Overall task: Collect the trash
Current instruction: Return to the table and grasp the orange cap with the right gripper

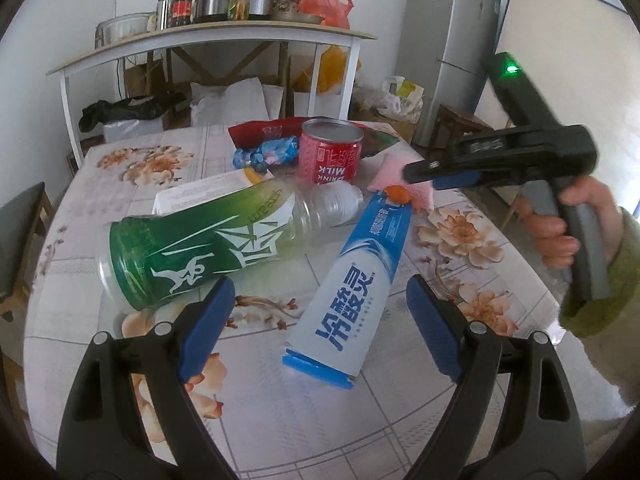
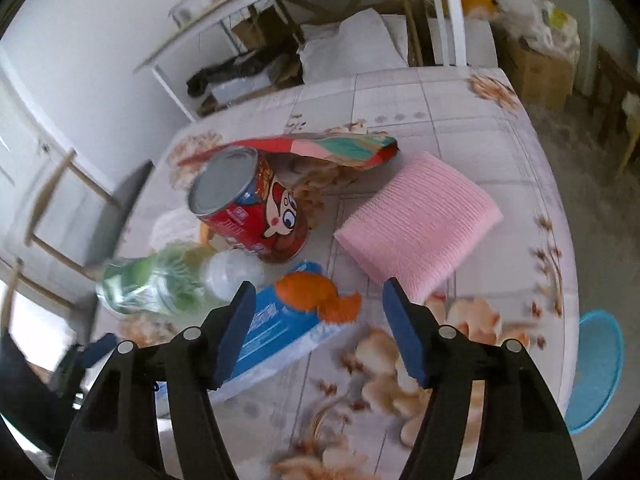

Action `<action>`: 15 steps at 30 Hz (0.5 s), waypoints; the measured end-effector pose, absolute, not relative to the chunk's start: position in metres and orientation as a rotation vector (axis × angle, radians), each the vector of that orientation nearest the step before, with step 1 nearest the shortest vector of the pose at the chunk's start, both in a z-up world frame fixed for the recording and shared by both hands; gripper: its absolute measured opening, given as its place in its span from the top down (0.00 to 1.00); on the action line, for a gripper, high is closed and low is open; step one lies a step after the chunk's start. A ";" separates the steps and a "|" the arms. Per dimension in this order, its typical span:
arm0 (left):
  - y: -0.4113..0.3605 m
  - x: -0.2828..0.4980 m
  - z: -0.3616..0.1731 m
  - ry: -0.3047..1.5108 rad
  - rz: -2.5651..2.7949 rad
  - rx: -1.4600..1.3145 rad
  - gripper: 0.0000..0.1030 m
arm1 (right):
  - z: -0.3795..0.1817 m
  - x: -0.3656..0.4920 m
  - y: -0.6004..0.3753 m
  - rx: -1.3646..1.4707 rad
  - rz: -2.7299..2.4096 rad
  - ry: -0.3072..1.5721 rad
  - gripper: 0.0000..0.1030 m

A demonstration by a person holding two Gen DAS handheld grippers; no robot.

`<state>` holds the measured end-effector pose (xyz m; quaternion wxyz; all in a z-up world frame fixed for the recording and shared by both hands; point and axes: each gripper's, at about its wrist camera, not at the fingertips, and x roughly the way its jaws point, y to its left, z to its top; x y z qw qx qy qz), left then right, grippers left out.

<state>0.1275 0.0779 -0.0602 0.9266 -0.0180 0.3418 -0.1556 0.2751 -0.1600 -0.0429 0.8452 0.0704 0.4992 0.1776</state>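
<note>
Trash lies on the floral table (image 1: 280, 420). A blue toothpaste box (image 1: 348, 284) lies in front of my open left gripper (image 1: 320, 320), its near end between the fingers. A green-labelled bottle (image 1: 208, 240) lies on its side to the left. Behind stand a red milk can (image 1: 330, 152), a blue wrapper (image 1: 268, 152) and a red bag (image 1: 264, 130). An orange peel (image 2: 316, 296) rests on the box's far end (image 2: 272, 332), just ahead of my open right gripper (image 2: 320, 324), which also shows in the left wrist view (image 1: 424, 174).
A pink cloth (image 2: 420, 220) lies right of the can (image 2: 252, 208). A blue bin (image 2: 596, 368) stands beyond the table's right edge. A chair (image 2: 100, 216) stands at the left. A cluttered shelf table (image 1: 224, 36) and a fridge (image 1: 448, 48) stand behind.
</note>
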 end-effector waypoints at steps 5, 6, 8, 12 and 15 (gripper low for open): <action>0.079 0.129 -0.065 0.702 -0.334 -0.035 0.19 | -0.056 0.285 -0.143 0.073 0.357 1.094 0.48; 0.080 0.129 -0.066 0.703 -0.338 -0.033 0.19 | -0.059 0.286 -0.142 0.071 0.357 1.101 0.50; 0.080 0.129 -0.067 0.707 -0.344 -0.035 0.19 | -0.062 0.287 -0.140 0.087 0.361 1.107 0.57; 0.083 0.130 -0.068 0.706 -0.349 -0.047 0.19 | -0.059 0.287 -0.137 0.087 0.354 1.101 0.71; 0.086 0.131 -0.068 0.702 -0.347 -0.054 0.19 | -0.058 0.287 -0.138 0.094 0.344 1.098 0.82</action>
